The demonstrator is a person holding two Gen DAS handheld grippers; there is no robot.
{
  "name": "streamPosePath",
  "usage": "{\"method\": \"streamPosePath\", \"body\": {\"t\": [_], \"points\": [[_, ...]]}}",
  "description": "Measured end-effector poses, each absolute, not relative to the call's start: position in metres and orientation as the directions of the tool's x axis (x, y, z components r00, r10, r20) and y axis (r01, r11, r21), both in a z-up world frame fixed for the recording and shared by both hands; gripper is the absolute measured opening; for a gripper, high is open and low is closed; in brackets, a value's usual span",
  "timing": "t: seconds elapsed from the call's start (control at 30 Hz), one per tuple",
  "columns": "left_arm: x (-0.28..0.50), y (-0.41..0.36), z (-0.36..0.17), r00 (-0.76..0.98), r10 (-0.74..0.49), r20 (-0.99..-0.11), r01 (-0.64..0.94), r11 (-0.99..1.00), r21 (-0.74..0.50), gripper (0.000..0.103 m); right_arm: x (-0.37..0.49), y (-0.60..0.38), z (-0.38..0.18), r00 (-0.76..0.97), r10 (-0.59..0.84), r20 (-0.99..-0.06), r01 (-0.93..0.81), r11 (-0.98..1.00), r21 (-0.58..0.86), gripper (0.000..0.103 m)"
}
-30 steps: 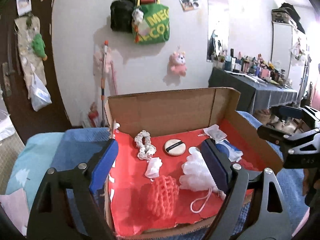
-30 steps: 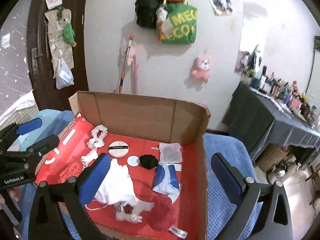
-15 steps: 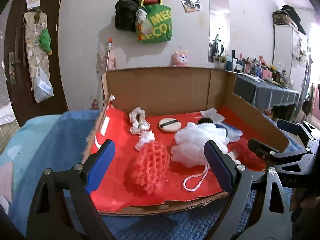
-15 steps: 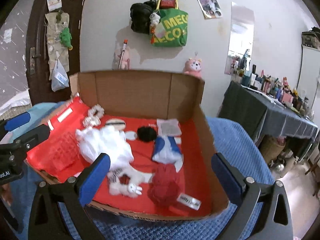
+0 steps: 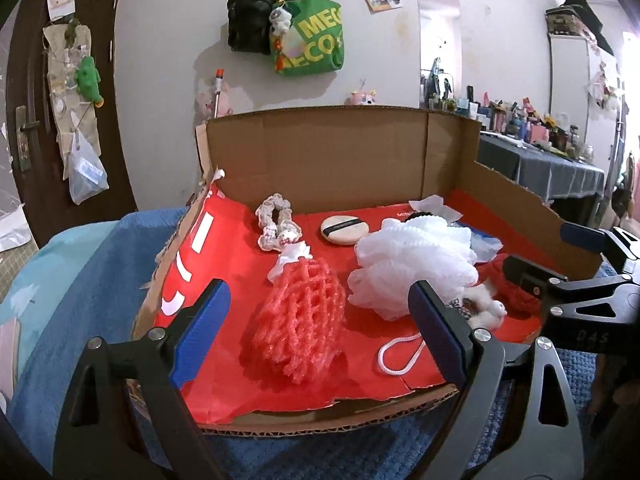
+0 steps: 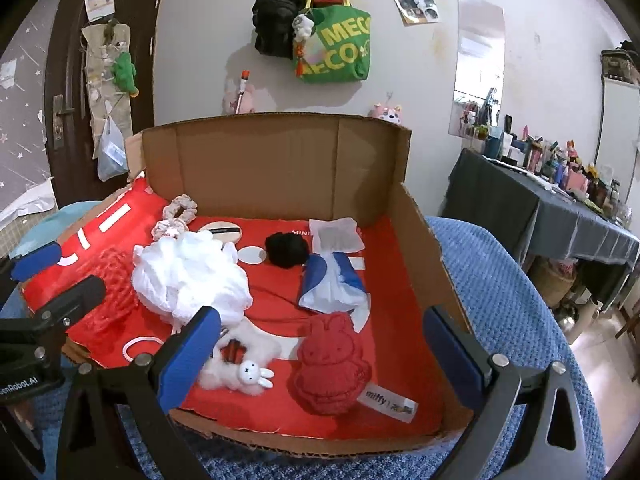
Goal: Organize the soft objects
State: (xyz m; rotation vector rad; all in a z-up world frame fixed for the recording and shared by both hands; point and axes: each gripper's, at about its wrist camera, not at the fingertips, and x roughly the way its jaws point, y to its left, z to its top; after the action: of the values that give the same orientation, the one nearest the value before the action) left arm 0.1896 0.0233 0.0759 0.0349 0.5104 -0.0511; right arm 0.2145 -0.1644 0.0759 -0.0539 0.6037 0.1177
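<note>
An open cardboard box point(image 5: 320, 160) point(image 6: 280, 160) lined in red holds soft things. In the left wrist view my left gripper point(image 5: 318, 330) is open and empty, low at the box's near edge, straddling a coral mesh sponge point(image 5: 302, 320); a white bath pouf point(image 5: 416, 258), a scrunchie point(image 5: 276, 226) and a powder puff point(image 5: 344, 230) lie behind. In the right wrist view my right gripper point(image 6: 320, 350) is open and empty before a red rabbit plush point(image 6: 330, 364) and a small white rabbit plush point(image 6: 240, 368). A blue-and-white cloth point(image 6: 332, 284) and a black puff point(image 6: 287, 250) lie further in.
The box sits on a blue blanket point(image 6: 500, 280) point(image 5: 100, 264). A dark-clothed table point(image 6: 540, 208) crowded with bottles stands at the right. A brown door point(image 5: 24, 100) is at the left. Bags and plush toys hang on the back wall point(image 5: 304, 28).
Both grippers have dropped lower and drawn nearer the box's front edge, so the box's back wall now looms higher. Nothing was picked up; the objects lie where they were.
</note>
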Motion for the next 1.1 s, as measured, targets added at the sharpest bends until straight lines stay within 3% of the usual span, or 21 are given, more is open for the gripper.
{"method": "streamPosePath", "body": {"t": [1.1], "points": [[0.203, 0.027, 0.067, 0.835, -0.023, -0.549, 0.039, 0.999, 0.018, 0.091, 0.215, -0.16, 0.07, 0.809, 0.077, -0.583, -0.112, 0.993, -0.025, 0.103]]}}
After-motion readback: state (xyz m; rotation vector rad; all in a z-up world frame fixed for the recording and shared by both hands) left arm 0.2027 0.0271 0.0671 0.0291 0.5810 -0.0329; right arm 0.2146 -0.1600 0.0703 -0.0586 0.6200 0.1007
